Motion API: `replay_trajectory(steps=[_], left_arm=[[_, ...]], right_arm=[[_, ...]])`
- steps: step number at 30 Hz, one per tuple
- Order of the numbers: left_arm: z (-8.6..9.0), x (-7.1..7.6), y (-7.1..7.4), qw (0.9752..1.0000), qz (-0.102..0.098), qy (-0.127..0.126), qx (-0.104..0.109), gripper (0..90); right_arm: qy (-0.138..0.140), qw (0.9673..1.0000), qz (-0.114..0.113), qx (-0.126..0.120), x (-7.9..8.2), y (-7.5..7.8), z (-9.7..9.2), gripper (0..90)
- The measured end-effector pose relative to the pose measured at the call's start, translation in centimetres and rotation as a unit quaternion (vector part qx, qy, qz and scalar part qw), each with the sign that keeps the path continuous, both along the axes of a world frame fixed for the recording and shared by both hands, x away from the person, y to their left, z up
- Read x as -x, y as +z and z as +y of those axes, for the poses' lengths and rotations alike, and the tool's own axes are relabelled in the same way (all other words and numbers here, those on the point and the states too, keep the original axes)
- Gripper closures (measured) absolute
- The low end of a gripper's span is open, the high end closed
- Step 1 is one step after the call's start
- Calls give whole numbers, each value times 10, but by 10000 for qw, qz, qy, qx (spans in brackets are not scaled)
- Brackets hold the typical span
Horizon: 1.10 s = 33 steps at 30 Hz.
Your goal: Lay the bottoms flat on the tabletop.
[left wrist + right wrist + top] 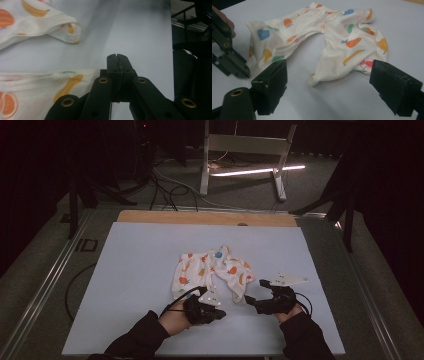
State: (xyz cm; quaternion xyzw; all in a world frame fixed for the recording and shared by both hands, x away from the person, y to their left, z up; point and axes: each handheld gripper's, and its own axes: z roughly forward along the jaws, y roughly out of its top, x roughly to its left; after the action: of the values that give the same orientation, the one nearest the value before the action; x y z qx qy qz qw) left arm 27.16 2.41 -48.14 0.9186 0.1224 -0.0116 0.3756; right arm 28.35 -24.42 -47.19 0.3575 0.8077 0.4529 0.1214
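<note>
High view: a pale blue table top lies under dim light, with a wooden edge at its far side. Near its middle lies a small white garment printed with coloured fruit, crumpled, its two legs pointing toward the near edge. Two sleeved forearms come in from the near edge. The left gripper sits just beside the garment's near left leg. The right gripper sits just right of the other leg, its jaws pointing left toward the cloth.

Left gripper view: the two black jaws are pressed together at their tips, with nothing between them. One garment leg lies at the near left, beside the jaws, and another fold lies at the far left on bare table.

Right gripper view: the two black jaws stand spread wide, empty. The garment lies spread beyond them, one leg's tip reaching toward the gap. The left gripper shows at the left edge, by the cloth's left side.
</note>
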Motion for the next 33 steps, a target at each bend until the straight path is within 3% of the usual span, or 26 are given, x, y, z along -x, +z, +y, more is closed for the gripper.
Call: replay_trajectory(steps=[2,5,9,12,14,18,21,23,25,27,28,30,33], left_arm=[[0,1,-1,9999,-80,-65,54,818],[10,1,5,9990,-314,174,272,545],[39,-2,19,9950,-599,581,548,337],[63,-3,25,9923,-618,801,710,205],[80,-2,27,9887,-675,1029,856,149],[110,8,24,9822,-853,1460,820,41],[131,18,19,9767,-908,1744,854,22],[142,25,14,9751,-958,1827,811,27],[150,28,8,9764,-884,1835,719,66],[154,29,-1,9801,-654,1760,644,125],[154,29,-6,9824,-598,1684,540,185],[149,26,-15,9871,-456,1510,287,206],[142,19,-24,9900,-419,1336,154,366]], right_arm=[[-20,10000,-7,-27,0,-1,1,148],[10,10000,-38,-5,1,0,0,147],[22,10000,-56,-32,1,1,1,147],[28,10000,-33,-21,2,0,3,147],[69,10000,-53,-47,2,1,4,145],[205,9997,-96,-58,6,3,11,138],[373,9991,-169,-126,10,5,20,134],[515,9983,-242,-152,13,7,28,134],[667,9971,-344,-141,16,9,35,134],[724,9965,-397,-157,18,9,38,133],[711,9966,-404,-132,18,9,39,134],[659,9969,-405,-129,17,8,37,134],[520,9978,-396,-111,15,6,31,135]])
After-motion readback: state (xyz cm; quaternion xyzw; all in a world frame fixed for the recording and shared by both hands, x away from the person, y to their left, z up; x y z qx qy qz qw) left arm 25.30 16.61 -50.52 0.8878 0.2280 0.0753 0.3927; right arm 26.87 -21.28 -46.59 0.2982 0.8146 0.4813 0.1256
